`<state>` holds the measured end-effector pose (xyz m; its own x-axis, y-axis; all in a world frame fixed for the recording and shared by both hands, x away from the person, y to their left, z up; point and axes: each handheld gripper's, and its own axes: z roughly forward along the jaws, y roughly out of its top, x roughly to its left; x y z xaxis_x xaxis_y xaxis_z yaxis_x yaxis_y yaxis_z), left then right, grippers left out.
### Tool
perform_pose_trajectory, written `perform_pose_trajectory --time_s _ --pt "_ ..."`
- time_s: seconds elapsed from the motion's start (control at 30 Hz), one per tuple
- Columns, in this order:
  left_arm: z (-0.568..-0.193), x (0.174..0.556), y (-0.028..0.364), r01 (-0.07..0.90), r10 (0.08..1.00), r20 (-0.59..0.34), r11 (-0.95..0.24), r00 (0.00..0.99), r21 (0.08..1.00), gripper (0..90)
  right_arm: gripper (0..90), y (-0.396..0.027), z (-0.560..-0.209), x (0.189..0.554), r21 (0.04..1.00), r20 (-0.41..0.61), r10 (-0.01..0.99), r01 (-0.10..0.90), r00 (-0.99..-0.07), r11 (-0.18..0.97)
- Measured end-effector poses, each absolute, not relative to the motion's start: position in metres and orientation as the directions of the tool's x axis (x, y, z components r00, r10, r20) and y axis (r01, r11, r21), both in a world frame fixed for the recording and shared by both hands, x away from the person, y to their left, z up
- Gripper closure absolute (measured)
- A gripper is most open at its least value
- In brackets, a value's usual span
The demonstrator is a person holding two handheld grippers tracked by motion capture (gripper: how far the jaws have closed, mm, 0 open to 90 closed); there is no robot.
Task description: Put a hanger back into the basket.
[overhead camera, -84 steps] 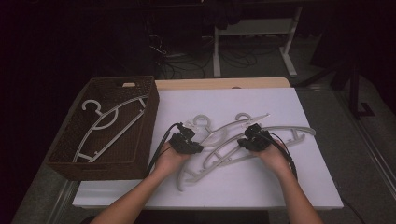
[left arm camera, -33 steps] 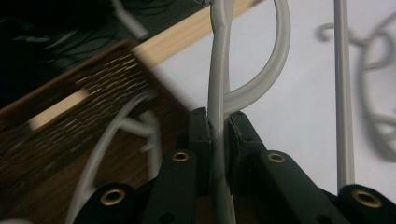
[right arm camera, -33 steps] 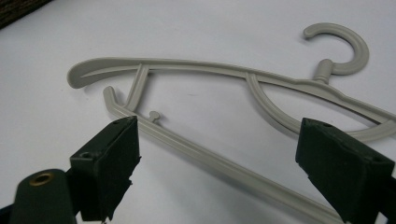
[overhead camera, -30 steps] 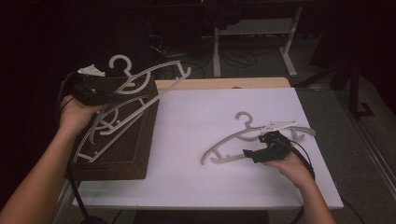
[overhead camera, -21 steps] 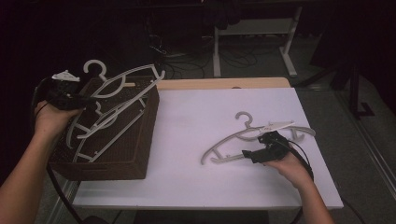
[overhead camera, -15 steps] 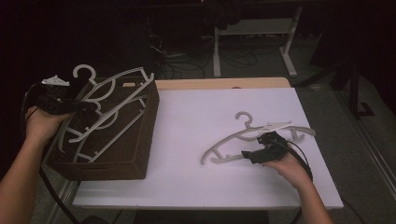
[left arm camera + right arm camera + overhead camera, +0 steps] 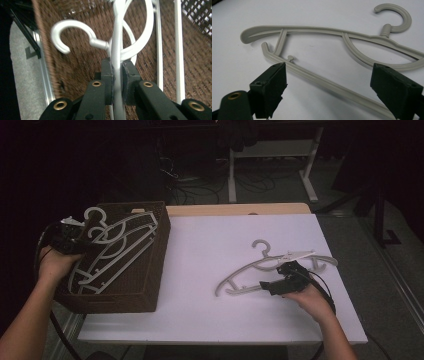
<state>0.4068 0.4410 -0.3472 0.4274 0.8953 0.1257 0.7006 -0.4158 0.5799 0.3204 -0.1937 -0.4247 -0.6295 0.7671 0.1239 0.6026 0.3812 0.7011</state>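
Observation:
My left gripper (image 7: 75, 237) is shut on a white hanger (image 7: 117, 242), held low over the brown wicker basket (image 7: 150, 285) at the table's left. In the left gripper view the pads (image 7: 107, 72) clamp the hanger's (image 7: 117, 45) arm just below its hook, above another white hanger lying in the basket (image 7: 75, 67). A grey hanger (image 7: 272, 267) lies flat on the white table (image 7: 200, 250) at the right. My right gripper (image 7: 272, 287) rests at its lower bar, open. In the right gripper view, its open fingers (image 7: 270, 87) straddle the grey hanger's (image 7: 324, 52) bar without touching it.
The basket's tall woven wall (image 7: 162, 245) faces the table's middle. Desk legs (image 7: 232, 175) and cables (image 7: 192, 190) stand on the dark floor behind the table. A wooden strip (image 7: 240, 210) runs along the table's far edge.
My left gripper has carried the white hanger down and leftward, lowering it into the basket. The right gripper has stayed at the grey hanger.

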Motion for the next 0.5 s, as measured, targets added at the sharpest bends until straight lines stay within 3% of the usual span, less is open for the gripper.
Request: perform_pose_trajectory --time_s 0.1,0.3,0.5 --pt "-0.355 0.408 0.440 0.723 0.899 0.118 -0.412 0.422 0.555 81.2 13.5 -0.194 -0.425 0.320 0.700 0.123 0.767 0.603 -0.630 0.382" --pt "-0.349 0.407 0.439 0.713 0.914 0.110 -0.377 0.391 0.592 62.6 13.6 -0.194 -0.424 0.320 0.703 0.123 0.766 0.600 -0.631 0.382" --pt "-0.339 0.403 0.434 0.683 0.910 0.038 -0.337 0.413 0.647 53.5 13.6 -0.195 -0.423 0.320 0.706 0.120 0.767 0.597 -0.631 0.380"
